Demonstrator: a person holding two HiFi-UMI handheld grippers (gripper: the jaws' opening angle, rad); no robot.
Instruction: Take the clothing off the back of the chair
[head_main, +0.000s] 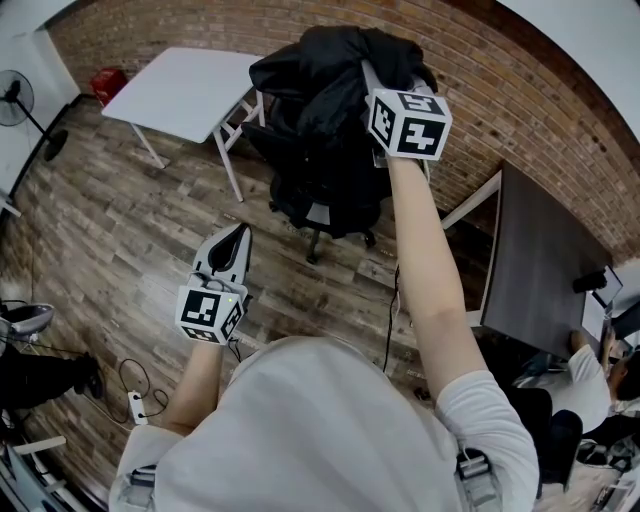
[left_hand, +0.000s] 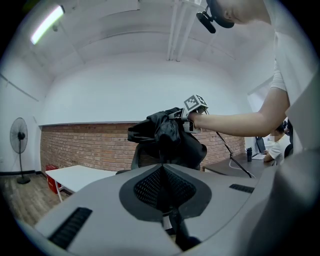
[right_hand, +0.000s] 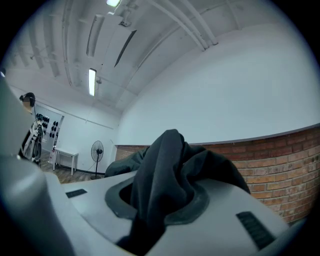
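a: head view: our right gripper (head_main: 372, 82) pinches the black clothing (head_main: 318, 68), bunched atop the far chair (head_main: 322, 190); our left gripper (head_main: 236, 245) hangs near, left.
b: left gripper view: jaws pressed together, empty.
a: right gripper view: fabric clamped between the jaws. we judge it the lifting step.
b: next we probably need to raise it clear of the chair.

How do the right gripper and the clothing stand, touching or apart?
Touching. In the right gripper view, the clothing is bunched between the jaws of the right gripper, which are closed on a fold of it.
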